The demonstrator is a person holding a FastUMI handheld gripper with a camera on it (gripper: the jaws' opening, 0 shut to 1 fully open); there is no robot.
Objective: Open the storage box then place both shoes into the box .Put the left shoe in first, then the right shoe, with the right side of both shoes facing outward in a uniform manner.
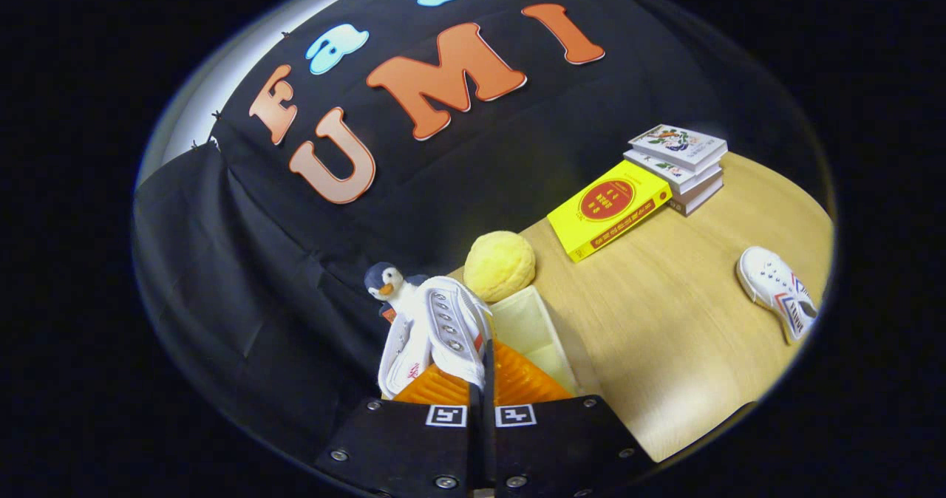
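My gripper (480,376) is shut on a white sneaker (436,328), pinching it near the lace eyelets. The shoe hangs tilted between and just ahead of the fingers. Right behind it is the open cream storage box (528,328), its inner wall showing to the right of the shoe. The second white sneaker (776,291), with red and blue stripes, lies on its side on the wooden table (665,335), far to the right of the box. The held shoe hides part of the box's inside.
A toy penguin (386,282) and a yellow plush ball (499,264) sit just beyond the box by the black cloth wall. A yellow book (610,208) and a stack of books (678,165) lie at the table's far side.
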